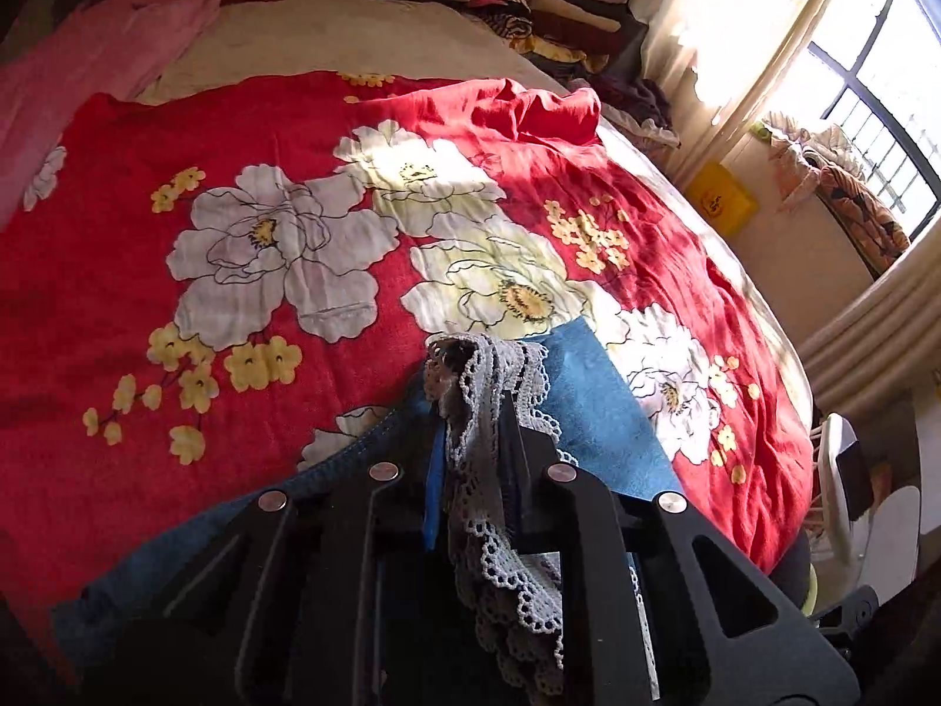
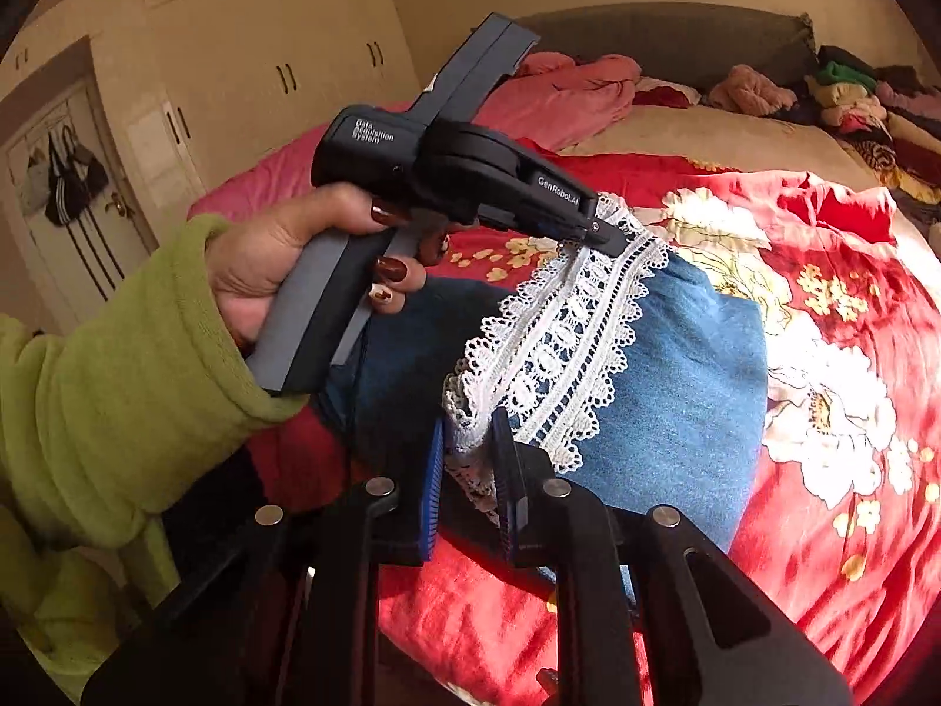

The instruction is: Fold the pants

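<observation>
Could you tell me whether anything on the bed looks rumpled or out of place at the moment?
Yes. The red floral bedspread is bunched into a ridge at its far right corner rather than lying flat. Loose clothes are heaped along the head of the bed. The blue pants hang by their lace trim from both grippers.

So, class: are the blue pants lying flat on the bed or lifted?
Lifted at the lace hem: both grippers, left gripper and right gripper, pinch it above the floral bedspread.

A home bedroom: a bed [image 2: 676, 135] under a red floral bedspread [image 1: 176, 306], folded clothes [image 1: 547, 6] heaped along its far edge, cream wardrobe doors [image 2: 264, 59], a barred window [image 1: 882, 100] with curtains.
</observation>
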The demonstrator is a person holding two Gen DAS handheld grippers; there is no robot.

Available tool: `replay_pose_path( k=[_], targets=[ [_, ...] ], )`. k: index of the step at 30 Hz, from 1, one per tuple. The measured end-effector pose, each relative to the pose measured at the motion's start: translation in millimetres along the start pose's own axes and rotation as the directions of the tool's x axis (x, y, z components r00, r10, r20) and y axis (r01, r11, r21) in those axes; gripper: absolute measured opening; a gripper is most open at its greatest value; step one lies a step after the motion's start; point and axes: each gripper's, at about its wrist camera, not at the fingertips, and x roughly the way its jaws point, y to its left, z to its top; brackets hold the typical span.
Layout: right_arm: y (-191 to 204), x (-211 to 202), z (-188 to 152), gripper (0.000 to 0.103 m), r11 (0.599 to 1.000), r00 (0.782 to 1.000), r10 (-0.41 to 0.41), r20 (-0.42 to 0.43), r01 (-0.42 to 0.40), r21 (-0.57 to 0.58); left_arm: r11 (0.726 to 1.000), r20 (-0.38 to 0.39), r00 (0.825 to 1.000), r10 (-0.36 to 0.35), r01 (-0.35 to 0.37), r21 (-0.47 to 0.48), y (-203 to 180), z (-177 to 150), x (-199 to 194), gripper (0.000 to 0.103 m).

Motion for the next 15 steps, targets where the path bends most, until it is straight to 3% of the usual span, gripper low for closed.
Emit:
replay_pose_path(
  k=[5, 7, 10, 15],
  targets=[
    [18.9, 43.1, -14.0, 0.017, 0.996, 0.989, -0.066, -0.134, 0.057, -0.067, 0.998, -0.073, 0.997, 0.025, -0.029, -0.048, 24.1, -17.9, 32.1, 0.016],
    [20.8, 52.3, -18.5, 0.027, 0.995, 0.985, -0.074, -0.156, 0.063, -0.071, 0.998, -0.072, 0.997, 0.020, -0.025, -0.064, 30.0, -21.2, 37.0, 0.022],
    [18.6, 46.9, -18.5, 0.040, 0.999, 0.988, -0.044, -0.146, 0.039, -0.038, 0.997, -0.047, 0.999, 0.012, -0.015, -0.070, 32.4, -19.8, 33.9, 0.026],
    [-4.4, 2.4, -13.0, 0.054, 0.998, 1.000, -0.023, -0.015, 0.023, 0.051, 0.996, -0.006, 0.999, 0.042, -0.043, -0.076, 34.9, -18.0, 17.2, 0.036]
  ],
)
